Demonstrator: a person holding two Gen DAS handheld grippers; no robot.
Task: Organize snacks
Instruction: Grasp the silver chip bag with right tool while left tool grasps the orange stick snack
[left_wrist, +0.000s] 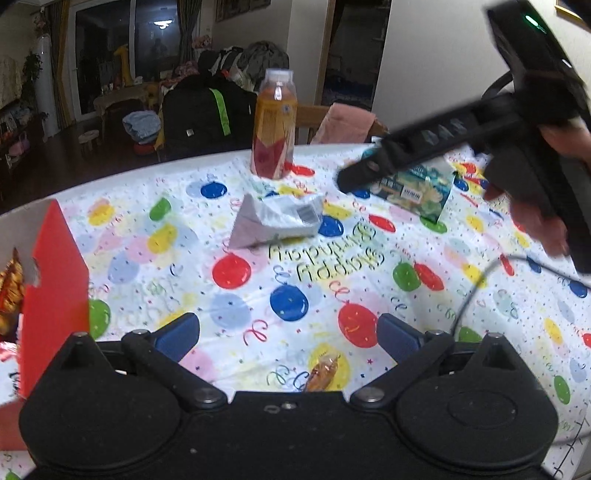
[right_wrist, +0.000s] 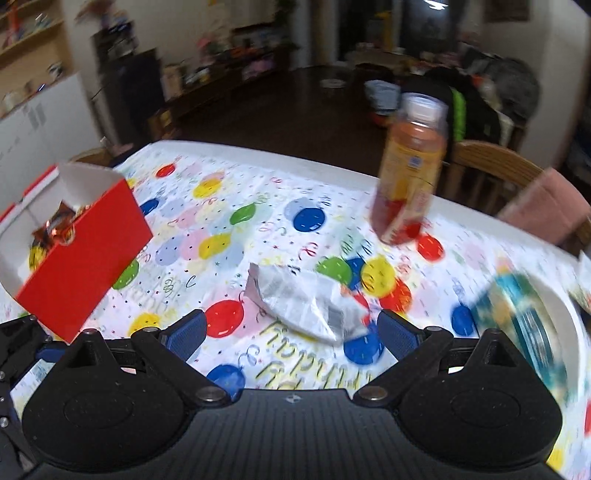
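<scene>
Red box (right_wrist: 88, 258) sits at left of the right wrist view, top open, white inside, with shiny orange-gold wrapped snacks (right_wrist: 55, 225) in it; the same box fills the left edge of the left wrist view, foil wrappers showing behind its torn flap. Juice bottle (left_wrist: 274, 125) stands upright, upper centre of the left view, cap on, orange liquid, orange and red label; the text is too small to read. Silver foil pouch (left_wrist: 277, 219) lies flat mid-table, barcode patch on it, print unreadable. It is centre frame in the right view, just ahead of my right tongs (right_wrist: 291, 332). Teal snack packet (left_wrist: 417, 186) lies at upper right of the left view, print not legible; it is a blur at right in the right view. A small amber wrapped candy (left_wrist: 323, 373) lies just in front of my left tongs (left_wrist: 288, 332).

The tablecloth (left_wrist: 236, 314) reads "Happy Birthday", upside down to me, among balloons.

Left tongs are released, fingers wide, nothing between them. Right tongs are also spread wide and hold nothing. In the left view, my right tool is at upper right with my hand (left_wrist: 535, 218) on it, its tip over the teal packet.

The table's far edge curves behind the bottle, chairs beyond it. Bare cloth lies between box and pouch.
</scene>
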